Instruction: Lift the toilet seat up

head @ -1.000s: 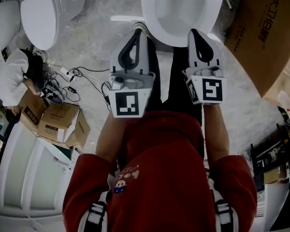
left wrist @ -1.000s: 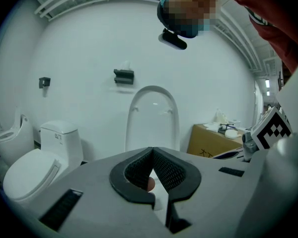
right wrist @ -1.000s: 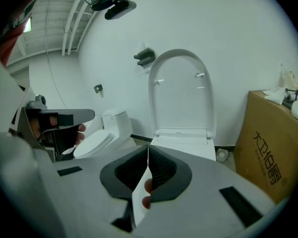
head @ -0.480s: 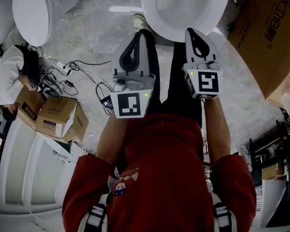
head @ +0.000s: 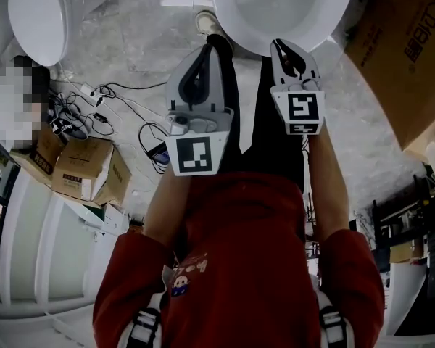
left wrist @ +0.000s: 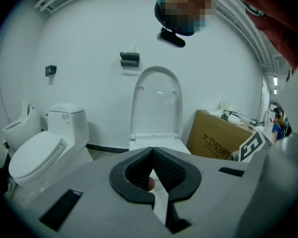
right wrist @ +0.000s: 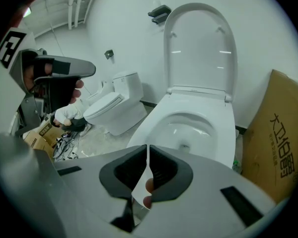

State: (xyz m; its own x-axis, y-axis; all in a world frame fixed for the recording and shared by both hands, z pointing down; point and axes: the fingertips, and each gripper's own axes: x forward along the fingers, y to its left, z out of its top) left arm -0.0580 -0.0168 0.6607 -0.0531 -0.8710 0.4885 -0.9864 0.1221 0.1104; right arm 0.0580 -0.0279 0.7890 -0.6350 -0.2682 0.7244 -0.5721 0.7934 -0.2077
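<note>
While the toilet seat (right wrist: 148,125) lies flat on the bowl, its lid (right wrist: 199,48) is seen upright behind it, leaned back toward the white wall. From the head view, the toilet is found at twelve o'clock, with the seat (head: 228,17) cut off by the top edge. Both grippers are held out in front of a person in a red top (head: 239,267) and are pointed toward twelve o'clock.

The right gripper (head: 278,44) is placed at the front edge of the bowl, at about one o'clock from the person's chest. Whether it touches the seat cannot be told. Its jaws are shown pressed together in the right gripper view (right wrist: 147,148), with nothing pinched between them.

The left gripper (head: 211,44) is held just beside the bowl's front, at about eleven o'clock, over the floor. Its jaws are likewise closed tip to tip (left wrist: 151,150) and nothing is gripped.

A large cardboard box (head: 406,49) is seen at two o'clock, just beside the toilet. A second toilet (head: 36,13) with its lid down is set at ten o'clock. Tangled cables (head: 94,114) and small boxes (head: 87,172) are scattered at nine o'clock
</note>
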